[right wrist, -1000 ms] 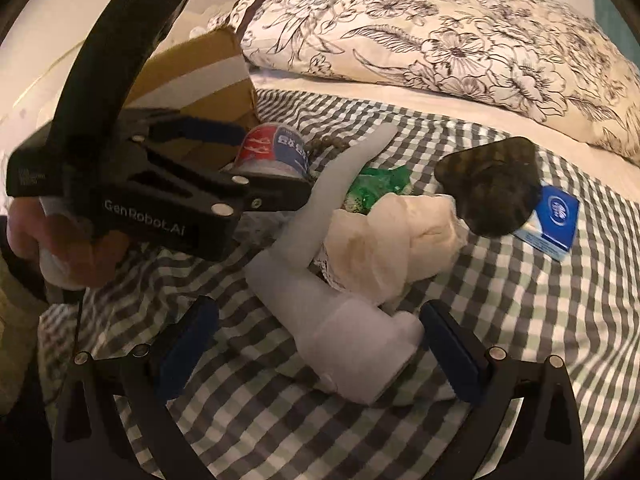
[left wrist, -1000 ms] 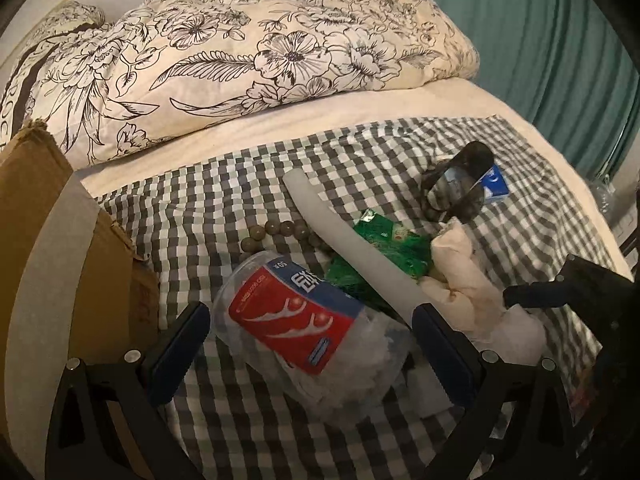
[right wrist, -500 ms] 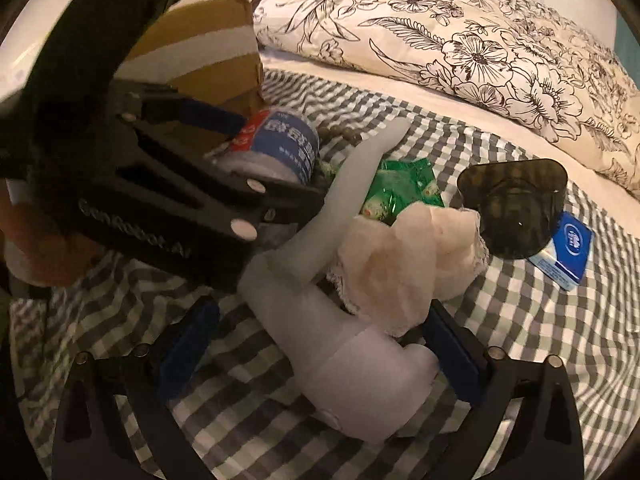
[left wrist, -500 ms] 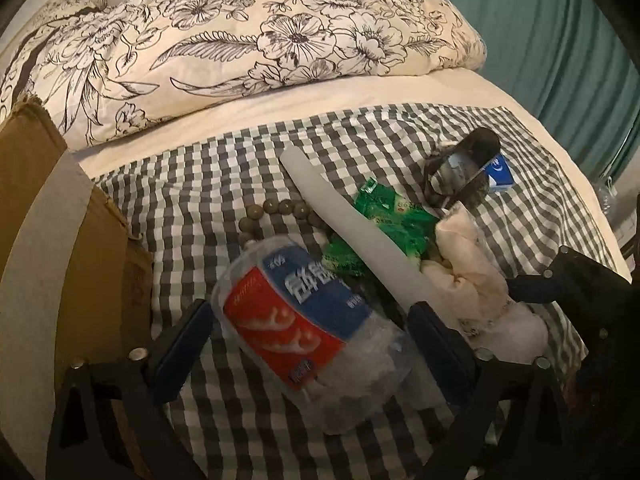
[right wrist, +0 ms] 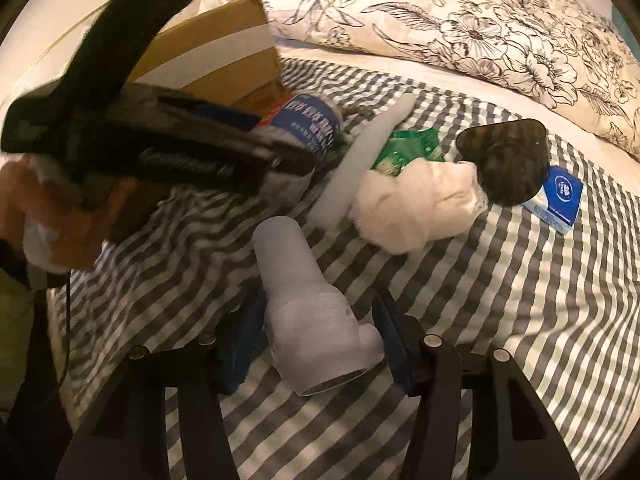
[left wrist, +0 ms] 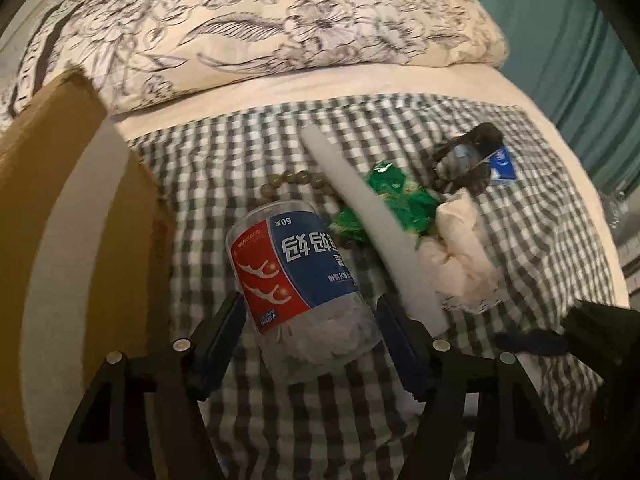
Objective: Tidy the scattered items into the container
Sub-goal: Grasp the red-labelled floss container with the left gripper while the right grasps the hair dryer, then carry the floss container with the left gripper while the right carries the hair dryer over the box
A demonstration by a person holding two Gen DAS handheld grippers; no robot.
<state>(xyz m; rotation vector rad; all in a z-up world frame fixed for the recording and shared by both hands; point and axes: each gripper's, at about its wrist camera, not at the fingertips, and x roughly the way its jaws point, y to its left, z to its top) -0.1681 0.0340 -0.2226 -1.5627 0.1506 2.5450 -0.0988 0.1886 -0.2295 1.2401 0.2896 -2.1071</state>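
My left gripper [left wrist: 310, 334] is shut on a clear plastic jar [left wrist: 298, 276] with a red and blue label, held above the checked cloth beside the cardboard box [left wrist: 68, 208]. My right gripper [right wrist: 318, 338] is shut on a pale grey plastic piece [right wrist: 308, 304] lifted a little off the cloth. The jar [right wrist: 312, 124] and box [right wrist: 224, 60] also show in the right wrist view. On the cloth lie a white foam tube [left wrist: 368, 224], a green packet [left wrist: 400, 200], a cream cloth bundle [left wrist: 460, 256], a bead string [left wrist: 296, 180], a dark scoop [right wrist: 508, 160] and a blue-white carton [right wrist: 560, 196].
A floral pillow [left wrist: 280, 24] lies across the back of the bed. A teal curtain [left wrist: 580, 60] hangs at the right. The bed's edge drops off at the right. The left hand and gripper body [right wrist: 140, 148] fill the left of the right wrist view.
Both grippers have closed: the left on the jar, the right on the grey piece. Both things are lifted. The grey piece has come apart from the foam tube.
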